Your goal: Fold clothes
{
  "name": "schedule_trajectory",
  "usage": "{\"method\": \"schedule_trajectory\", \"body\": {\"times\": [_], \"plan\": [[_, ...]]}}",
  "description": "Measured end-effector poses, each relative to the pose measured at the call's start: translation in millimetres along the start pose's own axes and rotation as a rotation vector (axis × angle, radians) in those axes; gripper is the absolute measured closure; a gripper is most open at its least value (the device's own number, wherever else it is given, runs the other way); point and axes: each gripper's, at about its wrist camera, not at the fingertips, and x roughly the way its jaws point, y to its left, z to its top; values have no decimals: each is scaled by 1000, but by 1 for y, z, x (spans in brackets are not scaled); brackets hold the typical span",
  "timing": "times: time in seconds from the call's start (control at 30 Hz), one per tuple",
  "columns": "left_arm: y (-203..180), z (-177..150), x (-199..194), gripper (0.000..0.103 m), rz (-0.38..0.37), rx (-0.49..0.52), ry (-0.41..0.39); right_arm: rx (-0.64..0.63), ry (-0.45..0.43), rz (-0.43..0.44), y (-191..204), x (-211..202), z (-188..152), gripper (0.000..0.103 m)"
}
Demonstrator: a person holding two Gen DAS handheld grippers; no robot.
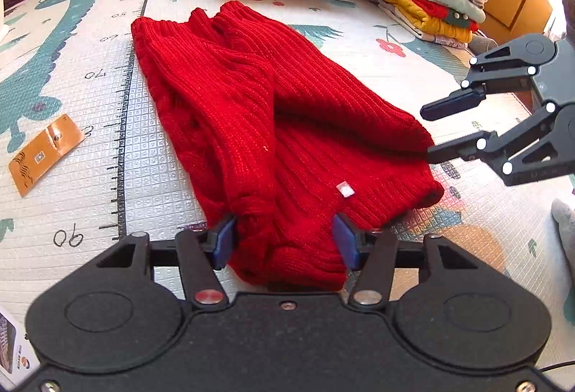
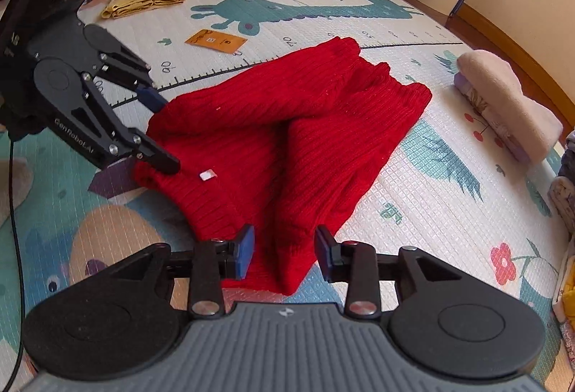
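left gripper [image 2: 163, 135]: black linkage, silver screws, blue pads, "genrobot.ai" lettering. right gripper [image 2: 284, 253]: black, ribbed grey housing.

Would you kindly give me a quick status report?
Both grippers, left and right, open at red sweater edge. Sweater partly folded on mat. Nothing obstructing.

red ribbed knit sweater [image 1: 287, 126] — partly folded, sleeves over body | flat on mat — white tag up
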Motion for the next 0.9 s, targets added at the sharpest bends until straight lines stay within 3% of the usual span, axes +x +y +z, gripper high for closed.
{"method": "schedule_trajectory", "body": {"times": [0.07,0.13,0.2,0.3,0.43,0.5,0.57,0.63,0.67,0.9], "plan": [[-2,2,-10,49,-17,35,-8,-92,10,-9,16,-1,-8,65],[-11,-2,-20,46,10,135,-16,-191,-1,-28,30,-5,-15,65],[-25,-10,-27,45,79,280,-32,-285,-4,-49,44,-6,-22,65],[-48,-25,-37,45,93,508,-70,-382,11,-70,57,-2,-33,65],[-72,-50,-19,45,147,812,-31,-440,0,-98,62,5,-40,63],[-73,-62,-8,52,185,916,-4,-447,-10,-96,60,6,-38,62],[-72,-64,-5,55,211,943,-19,-444,-17,-86,56,8,-34,67],[-71,-64,-4,56,228,979,-24,-415,-16,-56,50,9,-28,84],[-70,-65,-3,56,237,997,-26,-391,-27,-45,46,9,-25,87],[-74,-71,6,55,298,1130,-68,-209,-103,-6,13,-7,-7,88]]}}
